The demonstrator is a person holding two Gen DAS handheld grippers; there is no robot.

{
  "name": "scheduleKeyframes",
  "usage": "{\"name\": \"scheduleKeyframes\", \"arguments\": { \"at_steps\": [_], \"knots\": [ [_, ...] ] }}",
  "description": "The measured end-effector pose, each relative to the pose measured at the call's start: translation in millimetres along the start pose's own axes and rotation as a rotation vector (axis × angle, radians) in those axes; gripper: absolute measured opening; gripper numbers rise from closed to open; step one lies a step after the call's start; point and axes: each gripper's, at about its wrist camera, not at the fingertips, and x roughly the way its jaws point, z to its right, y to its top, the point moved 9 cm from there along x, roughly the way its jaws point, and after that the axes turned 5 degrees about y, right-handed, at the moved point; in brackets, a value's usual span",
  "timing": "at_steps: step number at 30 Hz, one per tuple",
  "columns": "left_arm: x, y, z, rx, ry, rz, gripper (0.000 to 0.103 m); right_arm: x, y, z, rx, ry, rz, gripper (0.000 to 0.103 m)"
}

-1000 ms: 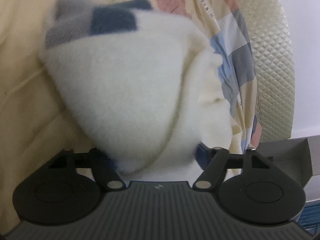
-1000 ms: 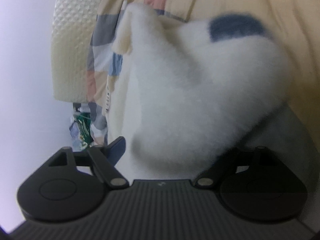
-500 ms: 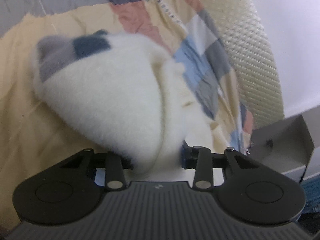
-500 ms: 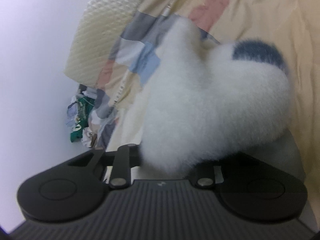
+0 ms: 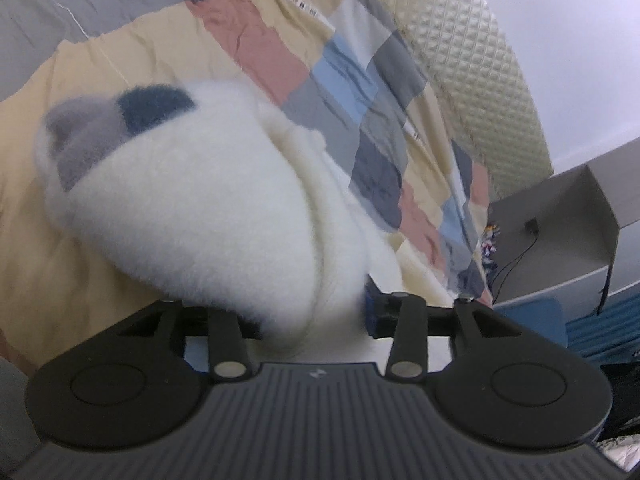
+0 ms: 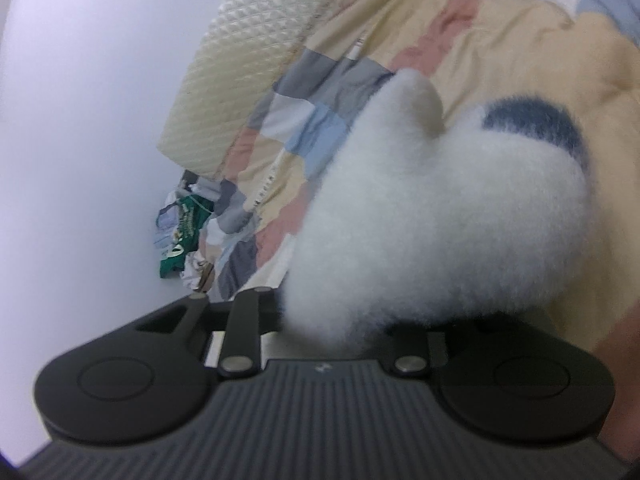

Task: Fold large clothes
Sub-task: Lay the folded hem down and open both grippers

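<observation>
A fluffy white fleece garment (image 5: 208, 208) with grey and dark blue patches bulges up in front of the left wrist camera, over a patchwork bedspread (image 5: 280, 52). My left gripper (image 5: 308, 312) is shut on its near edge; the fleece hides the fingertips. In the right wrist view the same white fleece garment (image 6: 440, 232) fills the middle, with a blue patch at its far side. My right gripper (image 6: 332, 332) is shut on it, fingertips buried in the pile.
A cream quilted mattress edge (image 5: 480, 80) runs along the bed side, also seen in the right wrist view (image 6: 248, 68). A grey cabinet (image 5: 560, 232) stands beyond the bed. A pile of crumpled clothes (image 6: 184, 236) lies by the pale wall (image 6: 80, 120).
Both grippers have closed on the fleece and tilted up with it. More of the bedspread, mattress edge and room now shows behind the bunched garment.
</observation>
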Motion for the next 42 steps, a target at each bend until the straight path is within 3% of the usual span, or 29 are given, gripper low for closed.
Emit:
{"name": "scheduleKeyframes", "arguments": {
  "at_steps": [3,11,17,24,29,37,42],
  "knots": [
    [8.7,-0.5,-4.5,-0.010,0.004,-0.029,0.060,4.7,-1.2,1.0,0.005,-0.012,-0.018,0.041],
    [-11.2,21.7,15.0,0.003,-0.119,0.041,0.061,-7.3,16.7,-27.6,-0.075,0.074,0.052,0.045],
    [-0.3,57.8,45.1,0.066,-0.129,0.094,0.061,19.0,50.9,-48.3,-0.107,0.067,0.077,0.046],
    [49.5,100.9,63.7,0.101,-0.104,0.115,0.061,66.2,84.8,-46.1,-0.107,0.019,0.060,0.049],
    [109.0,126.2,65.8,0.148,-0.120,0.103,0.063,98.9,99.4,-19.8,-0.085,0.005,0.038,0.052],
    [185.5,149.5,45.2,0.118,-0.171,0.123,0.063,148.8,120.6,38.7,0.021,0.061,0.025,0.053],
    [202.5,156.1,44.4,0.166,-0.167,0.132,0.062,159.4,126.0,50.6,0.075,0.084,0.024,0.053]
  ]
}}
